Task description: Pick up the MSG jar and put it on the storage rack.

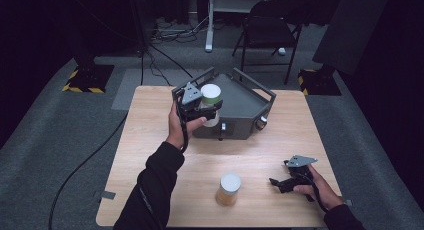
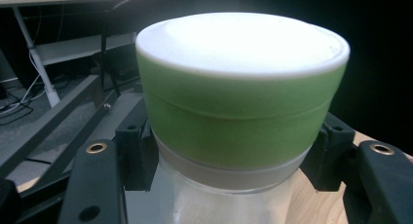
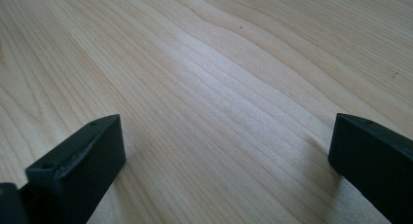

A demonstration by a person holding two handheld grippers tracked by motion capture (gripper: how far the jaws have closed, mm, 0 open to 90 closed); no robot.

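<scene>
My left gripper (image 1: 209, 111) is shut on a clear jar with a green band and a white lid (image 1: 211, 96), held upright above the near left corner of the dark grey bin (image 1: 250, 106). In the left gripper view the jar (image 2: 234, 121) sits close up with both pads pressed on its sides just under the green band. A second jar with a white lid and amber contents (image 1: 228, 189) stands on the table near the front edge. My right gripper (image 1: 280, 183) rests low over the table at the right front, open, with bare wood between its jaws (image 3: 226, 160).
The wooden table (image 1: 160, 110) carries the grey bin at its far middle. Behind the table stand a folding chair (image 1: 272, 20), light stand bases with yellow-black tape (image 1: 86, 79) and cables on the grey floor. A cable trails off the table's left side.
</scene>
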